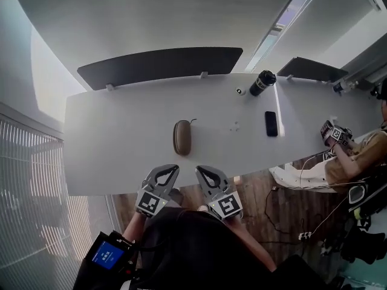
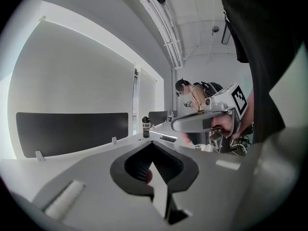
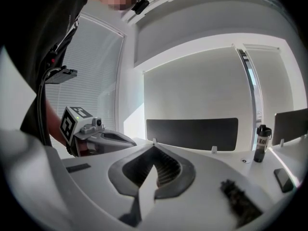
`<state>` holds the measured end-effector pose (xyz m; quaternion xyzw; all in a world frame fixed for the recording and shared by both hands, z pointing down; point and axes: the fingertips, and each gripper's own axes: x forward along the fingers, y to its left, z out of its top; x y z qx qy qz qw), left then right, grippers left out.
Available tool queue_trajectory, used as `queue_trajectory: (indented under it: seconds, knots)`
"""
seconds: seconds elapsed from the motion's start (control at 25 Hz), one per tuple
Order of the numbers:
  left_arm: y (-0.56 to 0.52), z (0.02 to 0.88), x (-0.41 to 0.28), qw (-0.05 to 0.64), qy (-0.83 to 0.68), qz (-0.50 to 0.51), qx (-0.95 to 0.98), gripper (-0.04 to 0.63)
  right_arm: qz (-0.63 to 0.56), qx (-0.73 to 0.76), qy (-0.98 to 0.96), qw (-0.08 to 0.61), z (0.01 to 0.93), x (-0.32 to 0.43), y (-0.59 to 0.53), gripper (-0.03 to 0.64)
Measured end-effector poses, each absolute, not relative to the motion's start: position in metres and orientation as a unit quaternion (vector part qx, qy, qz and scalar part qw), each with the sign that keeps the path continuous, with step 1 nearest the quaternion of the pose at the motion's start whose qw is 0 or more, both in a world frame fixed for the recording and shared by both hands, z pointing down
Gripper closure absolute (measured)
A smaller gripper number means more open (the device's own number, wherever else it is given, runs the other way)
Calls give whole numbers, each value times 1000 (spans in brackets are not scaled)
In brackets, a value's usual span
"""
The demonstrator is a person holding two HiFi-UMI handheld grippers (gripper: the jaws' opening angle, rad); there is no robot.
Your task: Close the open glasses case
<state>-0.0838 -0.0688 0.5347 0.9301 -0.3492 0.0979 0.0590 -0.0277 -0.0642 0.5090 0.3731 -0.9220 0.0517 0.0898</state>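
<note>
A brown oval glasses case (image 1: 182,137) lies on the white table (image 1: 109,156), just left of its middle; from above it reads as one closed oval with a thin cord at its far end. My left gripper (image 1: 171,169) and right gripper (image 1: 199,170) hover side by side at the table's near edge, a short way in front of the case and apart from it. Both have their jaws together with nothing held. In the left gripper view the left gripper (image 2: 150,142) hides the case; the right gripper (image 3: 154,146) hides it likewise.
A black bottle (image 1: 262,82) stands at the far edge and a black phone (image 1: 271,123) lies right of centre. Dark panels (image 1: 160,65) stand behind the table. Another person (image 1: 357,156) sits at the right end holding grippers (image 1: 334,134).
</note>
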Motion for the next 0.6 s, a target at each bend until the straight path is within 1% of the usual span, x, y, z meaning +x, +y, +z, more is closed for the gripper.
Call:
queue_trajectory:
  seconds: [0.44, 0.6]
  knots:
    - [4, 509, -30, 63, -427, 92, 897, 588, 32, 343, -937, 64, 491, 49, 4, 614]
    - [11, 515, -31, 67, -436, 92, 893, 588, 31, 339, -938, 65, 495, 48, 8, 614]
